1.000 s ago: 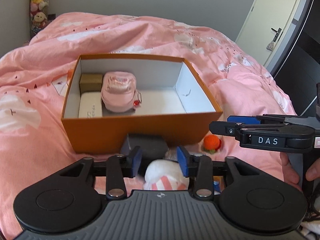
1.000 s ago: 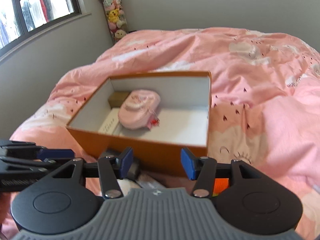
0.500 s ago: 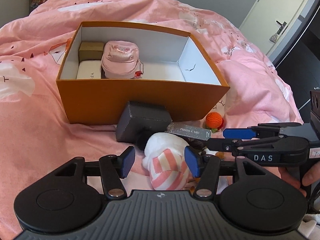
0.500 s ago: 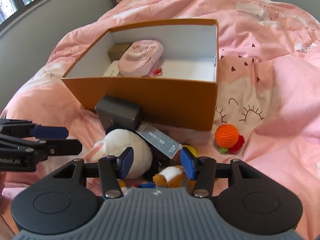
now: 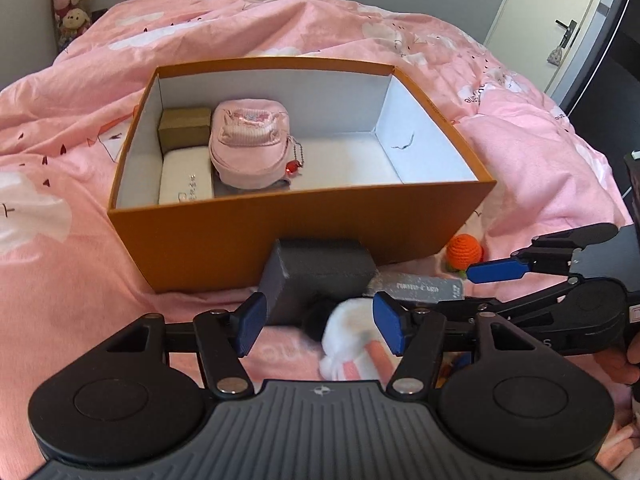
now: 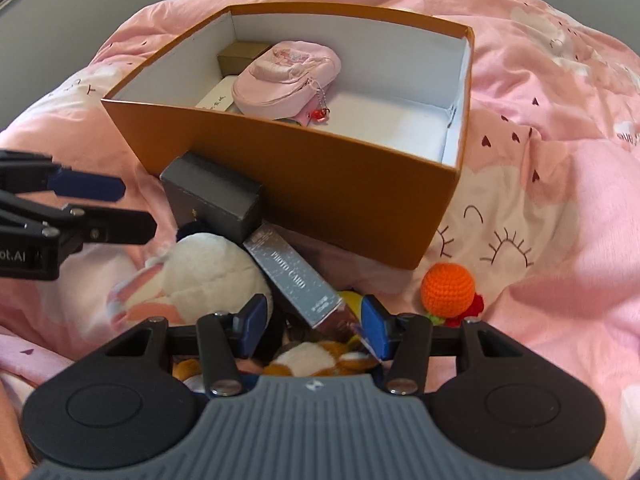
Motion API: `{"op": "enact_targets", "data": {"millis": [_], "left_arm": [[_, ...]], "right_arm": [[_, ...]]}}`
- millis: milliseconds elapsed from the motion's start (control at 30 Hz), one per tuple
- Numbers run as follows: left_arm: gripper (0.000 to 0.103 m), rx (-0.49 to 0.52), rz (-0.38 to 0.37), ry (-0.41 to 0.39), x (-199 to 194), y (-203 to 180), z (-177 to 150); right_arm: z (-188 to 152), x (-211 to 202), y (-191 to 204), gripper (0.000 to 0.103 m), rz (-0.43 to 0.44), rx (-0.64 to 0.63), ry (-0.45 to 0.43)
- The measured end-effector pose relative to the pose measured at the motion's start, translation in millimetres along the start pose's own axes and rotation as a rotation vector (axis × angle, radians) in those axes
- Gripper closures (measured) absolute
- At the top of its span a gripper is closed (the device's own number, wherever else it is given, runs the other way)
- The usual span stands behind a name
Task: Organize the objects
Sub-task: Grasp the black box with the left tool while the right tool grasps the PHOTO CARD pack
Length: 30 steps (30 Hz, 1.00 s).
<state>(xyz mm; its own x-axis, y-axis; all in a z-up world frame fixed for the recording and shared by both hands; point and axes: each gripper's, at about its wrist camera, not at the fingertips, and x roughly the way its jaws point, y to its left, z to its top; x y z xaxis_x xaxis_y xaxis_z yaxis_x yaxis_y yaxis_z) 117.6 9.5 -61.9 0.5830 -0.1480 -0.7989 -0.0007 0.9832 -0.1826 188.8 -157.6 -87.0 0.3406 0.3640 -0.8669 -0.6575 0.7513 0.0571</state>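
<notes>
An orange box point(image 5: 300, 216) point(image 6: 340, 176) with a white inside holds a pink pouch point(image 5: 250, 140) point(image 6: 284, 76). In front of it lie a dark grey box point(image 5: 320, 272) point(image 6: 216, 196), a white plush point(image 5: 348, 332) point(image 6: 208, 272), a silver photo-card box point(image 5: 416, 286) point(image 6: 296, 280) and an orange crochet ball point(image 5: 464, 250) point(image 6: 448, 286). My left gripper point(image 5: 320, 326) point(image 6: 120, 206) hangs over the grey box and plush, its jaws opening, pressing nothing. My right gripper point(image 6: 314, 326) point(image 5: 460, 288) stands open around the card box's near end.
Inside the orange box there are also a small brown box point(image 5: 184, 128) and a white case point(image 5: 184, 184). An orange-and-white plush point(image 6: 316, 358) lies under the right gripper. Everything rests on a rumpled pink duvet point(image 5: 60, 264). A door point(image 5: 528, 12) stands far right.
Both grippers have come down toward the pile in front of the orange box. The left jaws have spread wider. The right gripper now straddles the card box's end.
</notes>
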Motion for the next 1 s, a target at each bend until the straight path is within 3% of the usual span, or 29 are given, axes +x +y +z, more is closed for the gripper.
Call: {"op": "enact_targets", "data": {"millis": [133,200,267,467,733,1000], "left_arm": [[0.027,-0.017,-0.018,-0.012,5.7,1.5,5.7],[0.027,-0.006,-0.013,-0.009,10.4,-1.5,7.7],[0.020,0.016,0.012,-0.021,14.4,-7.8,7.7],[0.014,0.095,0.087,-0.020,29.4,-29.5,4.5],[0.012,0.110,0.185,-0.017,45.4,-41.7,3.4],[0.008,0.125,0.215,-0.005,58.8,-44.3,7.4]], "right_arm": [[10.4,-3.3,2.0,0.049,0.007,-0.041,-0.031],[17.0,-2.1,2.4,0.062,0.010,-0.049,-0.034],[22.3,0.9,1.1,0.067,0.001,-0.043,-0.026],[20.8,5.7,-6.2,0.065,0.011,-0.020,0.000],[10.6,9.2,-10.5,0.058,0.050,-0.077,0.041],[11.1,26.6,-7.3,0.057,0.072,-0.142,0.081]]}}
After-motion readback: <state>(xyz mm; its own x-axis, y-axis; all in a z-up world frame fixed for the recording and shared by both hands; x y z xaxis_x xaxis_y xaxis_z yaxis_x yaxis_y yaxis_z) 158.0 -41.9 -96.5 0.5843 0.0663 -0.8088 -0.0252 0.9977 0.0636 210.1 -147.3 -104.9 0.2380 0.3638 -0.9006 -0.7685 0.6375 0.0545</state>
